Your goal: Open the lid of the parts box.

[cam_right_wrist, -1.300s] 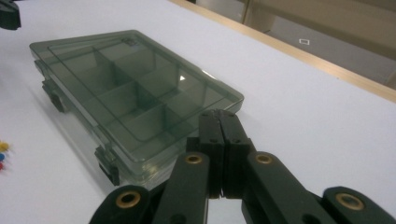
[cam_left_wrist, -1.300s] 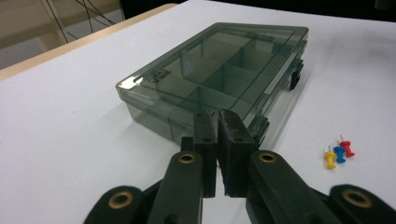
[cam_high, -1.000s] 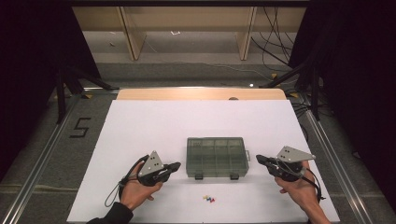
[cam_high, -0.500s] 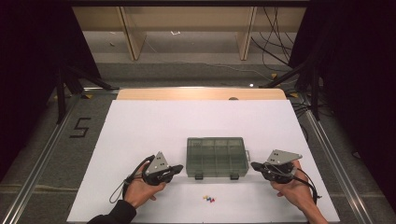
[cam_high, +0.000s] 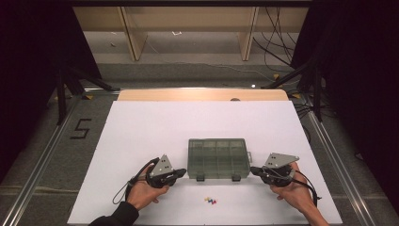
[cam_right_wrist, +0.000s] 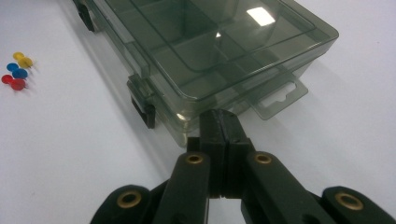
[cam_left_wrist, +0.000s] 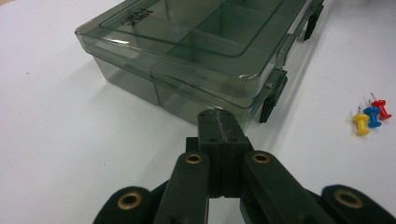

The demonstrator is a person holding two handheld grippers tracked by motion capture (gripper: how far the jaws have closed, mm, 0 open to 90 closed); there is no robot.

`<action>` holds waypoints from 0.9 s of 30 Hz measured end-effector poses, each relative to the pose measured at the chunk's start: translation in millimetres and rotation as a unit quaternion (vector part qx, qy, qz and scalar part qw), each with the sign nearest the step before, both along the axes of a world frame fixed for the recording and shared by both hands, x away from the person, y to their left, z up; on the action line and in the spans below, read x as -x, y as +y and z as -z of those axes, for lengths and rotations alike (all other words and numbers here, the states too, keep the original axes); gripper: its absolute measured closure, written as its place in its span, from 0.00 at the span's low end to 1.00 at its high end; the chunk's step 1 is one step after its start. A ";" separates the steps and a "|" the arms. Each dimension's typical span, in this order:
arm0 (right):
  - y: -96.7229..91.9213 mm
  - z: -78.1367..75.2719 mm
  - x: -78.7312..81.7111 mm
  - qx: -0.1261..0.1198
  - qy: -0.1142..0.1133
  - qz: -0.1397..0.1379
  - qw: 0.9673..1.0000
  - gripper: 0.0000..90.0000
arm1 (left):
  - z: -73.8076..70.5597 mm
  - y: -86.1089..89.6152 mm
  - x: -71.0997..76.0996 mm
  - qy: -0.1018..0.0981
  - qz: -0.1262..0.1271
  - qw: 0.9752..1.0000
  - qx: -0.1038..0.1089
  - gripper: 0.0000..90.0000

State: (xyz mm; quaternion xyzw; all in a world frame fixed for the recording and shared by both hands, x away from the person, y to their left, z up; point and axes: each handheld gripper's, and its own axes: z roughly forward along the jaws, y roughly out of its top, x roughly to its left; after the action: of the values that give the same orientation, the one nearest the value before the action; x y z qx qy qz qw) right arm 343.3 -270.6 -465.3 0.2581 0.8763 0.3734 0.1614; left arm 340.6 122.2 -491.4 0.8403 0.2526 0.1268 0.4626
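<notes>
Left gripper point(cam_high: 181, 173) sits at the near left corner of the compartment box point(cam_high: 218, 157), jaws pressed together with nothing between them; the left gripper view shows the closed tips point(cam_left_wrist: 218, 122) right at the box's corner, contact not certain. Right gripper point(cam_high: 254, 170) mirrors it at the near right corner, jaws likewise closed and empty; in the right gripper view its tips point(cam_right_wrist: 219, 121) meet the corner of the box point(cam_right_wrist: 205, 51) just beside the clear hang tab point(cam_right_wrist: 275, 99). Left hand point(cam_high: 143, 193) and right hand point(cam_high: 294, 193) each hold a tool low over the white table point(cam_high: 141, 127).

Box: smoky translucent plastic, lid down, dividers visible through it, lying flat near the front middle of the table between the two tools. Two dark latches on its near edge, both seen in the left gripper view, one at point(cam_left_wrist: 272, 95).

Pushpins point(cam_high: 210, 201): small cluster, yellow, blue, red, lying on the table in front of the box, apart from it and from both tools. Clear in the left gripper view point(cam_left_wrist: 370, 113).
</notes>
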 end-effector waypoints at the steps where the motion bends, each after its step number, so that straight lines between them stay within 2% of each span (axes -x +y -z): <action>1: 0.2 -0.3 0.4 0.000 0.002 0.001 1.000 1.00 | -0.3 -0.4 0.1 0.000 0.000 1.000 0.001 1.00; 11: 3.9 -3.1 0.2 -0.005 -0.014 -0.004 1.000 1.00 | -6.0 -3.9 -0.5 -0.012 -0.001 1.000 0.016 1.00; 17: 5.1 -5.5 -1.3 -0.014 -0.021 -0.001 1.000 0.99 | -10.6 -7.8 -1.6 -0.032 -0.003 0.999 0.020 1.00; 20: 6.2 -6.4 -2.8 -0.019 -0.025 -0.001 0.999 0.99 | -12.3 -9.6 -3.1 -0.034 -0.005 0.999 0.029 1.00; 23: 7.3 -8.1 -4.1 -0.029 -0.033 0.000 0.999 0.99 | -13.7 -10.7 -4.4 -0.047 -0.009 0.999 0.022 1.00; 27: 6.9 -11.4 -6.0 -0.038 -0.044 0.002 0.998 0.99 | -17.3 -11.8 -6.7 -0.053 -0.013 0.998 0.032 1.00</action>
State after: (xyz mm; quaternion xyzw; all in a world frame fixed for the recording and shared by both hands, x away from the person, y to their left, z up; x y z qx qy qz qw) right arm 349.4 -263.7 -453.9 0.2491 0.8531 0.4168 0.1908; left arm 347.3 110.4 -474.1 0.8140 0.2425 0.1690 0.5000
